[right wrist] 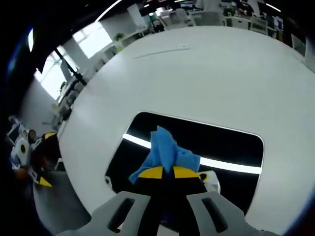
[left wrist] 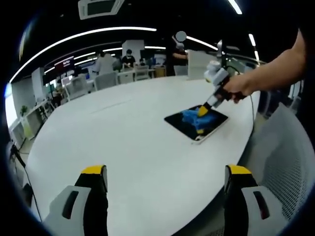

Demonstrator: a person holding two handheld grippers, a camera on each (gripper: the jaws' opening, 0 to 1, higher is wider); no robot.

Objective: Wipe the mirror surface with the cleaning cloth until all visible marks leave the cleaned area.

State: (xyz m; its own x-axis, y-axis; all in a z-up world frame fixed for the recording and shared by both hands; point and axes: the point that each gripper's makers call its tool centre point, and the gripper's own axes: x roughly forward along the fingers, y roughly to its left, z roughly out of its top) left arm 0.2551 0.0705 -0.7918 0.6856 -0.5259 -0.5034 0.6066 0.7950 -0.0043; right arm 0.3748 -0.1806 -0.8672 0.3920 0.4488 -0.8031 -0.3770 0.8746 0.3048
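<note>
**Cloth pressed on mirror at the table's edge**

Table [left wrist: 123, 137] comes first: a broad white oval top, seen from both grippers, with office desks and people [left wrist: 129, 58] far behind it and a mesh chair back [left wrist: 290, 157] just off its near edge in the left gripper view.

On that top, near the edge, lies the mirror [right wrist: 231, 142], a dark rounded rectangle lying flat and reflecting a bright ceiling light strip. In the left gripper view it sits well ahead and to the right [left wrist: 216, 120].

Bunched on the mirror glass is the blue cleaning cloth [right wrist: 165, 150], also visible from the left gripper view [left wrist: 192, 117].

The right gripper [right wrist: 163, 172] has its yellow-tipped jaws pressed together on the cloth, holding it down against the mirror; a person's hand [left wrist: 238, 88] holds this gripper in the left gripper view [left wrist: 203, 111].

The left gripper [left wrist: 167, 174] hangs over bare table with its jaws spread wide, holding nothing, well apart from the mirror.
</note>
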